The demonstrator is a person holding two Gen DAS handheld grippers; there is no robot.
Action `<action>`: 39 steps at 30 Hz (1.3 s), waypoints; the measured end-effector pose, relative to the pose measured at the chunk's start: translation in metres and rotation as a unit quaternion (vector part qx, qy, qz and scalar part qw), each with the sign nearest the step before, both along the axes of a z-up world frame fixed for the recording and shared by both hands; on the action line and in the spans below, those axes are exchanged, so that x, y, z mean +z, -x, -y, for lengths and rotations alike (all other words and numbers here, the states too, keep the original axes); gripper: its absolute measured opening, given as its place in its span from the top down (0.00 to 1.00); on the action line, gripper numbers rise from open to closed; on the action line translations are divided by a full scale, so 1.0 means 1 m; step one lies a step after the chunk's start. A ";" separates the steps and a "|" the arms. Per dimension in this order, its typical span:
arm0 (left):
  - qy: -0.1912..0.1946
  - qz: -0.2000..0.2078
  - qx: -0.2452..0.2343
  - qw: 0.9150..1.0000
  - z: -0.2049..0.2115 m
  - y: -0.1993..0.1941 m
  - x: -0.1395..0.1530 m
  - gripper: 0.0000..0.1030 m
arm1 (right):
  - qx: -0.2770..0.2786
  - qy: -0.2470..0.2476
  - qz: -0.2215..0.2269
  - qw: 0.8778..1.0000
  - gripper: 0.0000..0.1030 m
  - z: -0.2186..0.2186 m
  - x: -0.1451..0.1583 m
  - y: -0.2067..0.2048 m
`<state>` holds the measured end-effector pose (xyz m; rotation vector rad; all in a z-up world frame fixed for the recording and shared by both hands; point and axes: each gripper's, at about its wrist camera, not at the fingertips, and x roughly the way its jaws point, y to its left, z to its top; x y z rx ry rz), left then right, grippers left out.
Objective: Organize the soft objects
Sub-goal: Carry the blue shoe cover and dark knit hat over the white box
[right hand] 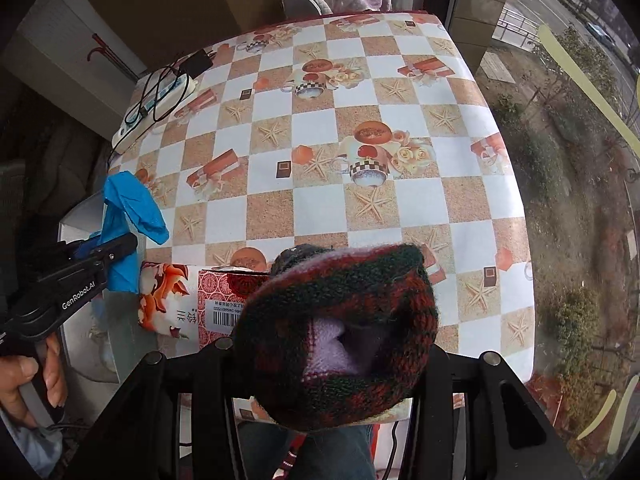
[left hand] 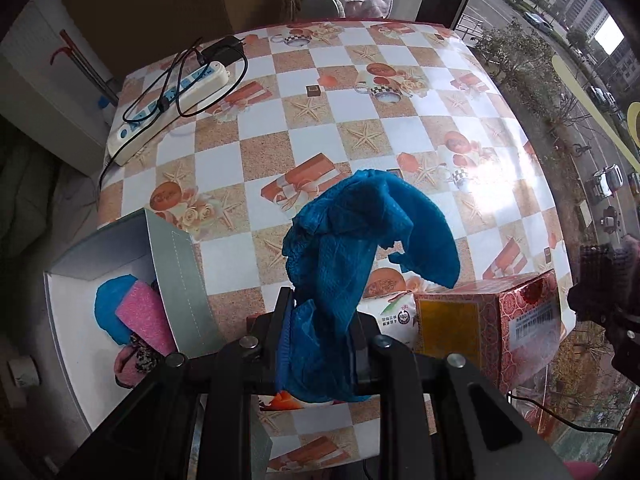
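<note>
1. Glossy, smooth plastic-looking cover on the tabletop (left hand: 320,80), with window glare across its checks.
2. Thin, crinkled blue non-woven cloth (left hand: 344,264), finely dimpled and matt.
3. Coarse, fuzzy red-and-dark knit on the woolly piece (right hand: 340,320), with a softer pale lilac lining.
4. Matt black plastic on the left claw (left hand: 320,340), with shiny metal bolt heads.
5. Shiny printed cardboard on the red box (left hand: 520,320).
6. Porous pink foam (left hand: 142,312) inside a smooth, matt white box (left hand: 72,340).
</note>
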<state>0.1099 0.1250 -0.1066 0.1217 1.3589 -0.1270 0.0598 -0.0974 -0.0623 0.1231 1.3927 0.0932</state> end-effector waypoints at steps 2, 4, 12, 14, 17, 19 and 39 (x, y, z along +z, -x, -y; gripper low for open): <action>0.003 0.002 0.011 1.000 -0.011 0.006 0.003 0.77 | 0.013 0.002 0.003 1.000 0.56 -0.013 0.004 0.002; 0.006 0.004 0.022 1.000 -0.022 0.013 0.005 0.77 | 0.025 0.004 0.007 1.000 0.56 -0.024 0.008 0.004; 0.013 0.019 0.064 0.998 -0.062 0.035 0.012 0.77 | 0.079 0.011 0.019 0.997 0.56 -0.070 0.020 0.007; 0.016 0.023 0.073 0.997 -0.072 0.040 0.014 0.77 | 0.092 0.011 0.021 0.995 0.56 -0.081 0.022 0.006; 0.018 0.026 0.090 0.995 -0.086 0.049 0.015 0.77 | 0.112 0.012 0.022 0.993 0.56 -0.097 0.023 0.007; 0.018 0.026 0.101 0.994 -0.095 0.055 0.015 0.77 | 0.127 0.014 0.022 0.992 0.56 -0.108 0.023 0.008; 0.023 0.019 0.216 0.976 -0.175 0.109 0.006 0.77 | 0.255 0.019 0.016 0.967 0.56 -0.204 0.020 0.022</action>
